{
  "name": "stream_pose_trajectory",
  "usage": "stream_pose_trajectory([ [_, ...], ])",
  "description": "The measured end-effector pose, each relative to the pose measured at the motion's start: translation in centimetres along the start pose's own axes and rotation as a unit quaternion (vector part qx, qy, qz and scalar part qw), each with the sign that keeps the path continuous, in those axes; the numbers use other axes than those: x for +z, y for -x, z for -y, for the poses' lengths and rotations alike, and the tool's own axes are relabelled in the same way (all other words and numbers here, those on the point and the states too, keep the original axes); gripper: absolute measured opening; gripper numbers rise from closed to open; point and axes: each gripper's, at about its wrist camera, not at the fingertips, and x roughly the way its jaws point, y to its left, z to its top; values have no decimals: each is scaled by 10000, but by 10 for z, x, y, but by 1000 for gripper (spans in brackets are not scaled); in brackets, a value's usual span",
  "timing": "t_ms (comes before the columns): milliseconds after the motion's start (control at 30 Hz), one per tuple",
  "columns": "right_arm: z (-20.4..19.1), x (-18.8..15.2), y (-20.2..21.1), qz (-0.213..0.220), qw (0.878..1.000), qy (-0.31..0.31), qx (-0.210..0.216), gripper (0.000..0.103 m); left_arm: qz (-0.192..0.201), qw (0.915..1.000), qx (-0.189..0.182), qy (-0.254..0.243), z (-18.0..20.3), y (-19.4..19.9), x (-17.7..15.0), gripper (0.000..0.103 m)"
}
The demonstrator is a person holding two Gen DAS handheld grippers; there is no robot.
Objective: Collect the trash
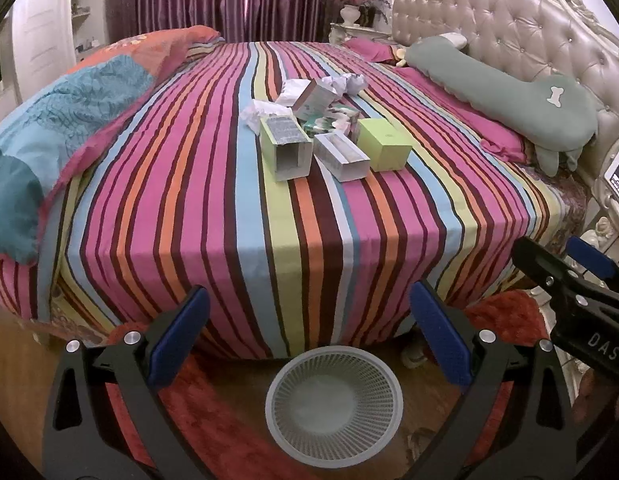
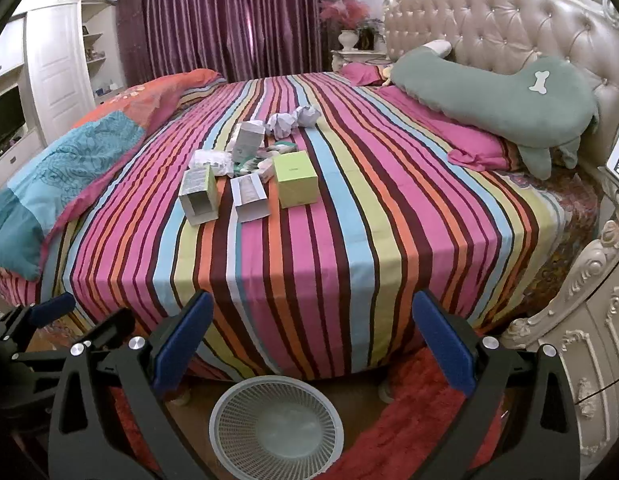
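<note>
A pile of trash lies on the striped bed point(image 1: 229, 208): an open-ended green and white box point(image 1: 285, 148), a white box point(image 1: 341, 156), a lime green box point(image 1: 383, 148), crumpled paper balls point(image 1: 353, 82) and wrappers. A white mesh wastebasket point(image 1: 333, 354) stands empty on the floor at the bed's near edge. My left gripper point(image 1: 309, 290) hangs open above the basket, nothing between its blue pads. My right gripper point(image 2: 313, 296) is open too, over the same basket point(image 2: 275, 380). The pile is well beyond both grippers: green box point(image 2: 199, 194), lime box point(image 2: 295, 184), paper balls point(image 2: 293, 120).
A folded teal and orange quilt point(image 1: 69, 120) covers the bed's left side. A green plush pillow point(image 1: 509, 92) leans on the tufted headboard point(image 1: 509, 20). A carved nightstand point(image 2: 589, 320) stands at right. A red rug point(image 1: 213, 408) lies under the basket.
</note>
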Motion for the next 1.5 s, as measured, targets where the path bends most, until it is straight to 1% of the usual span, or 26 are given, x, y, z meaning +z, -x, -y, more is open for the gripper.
stream_pose_trajectory([
  [367,-1,-1,1,32,10000,16,12,95,-31,10000,72,26,0,-2,-3,97],
  [1500,-5,-1,1,-10,9998,40,181,95,-13,10000,74,19,-2,-1,-5,97],
])
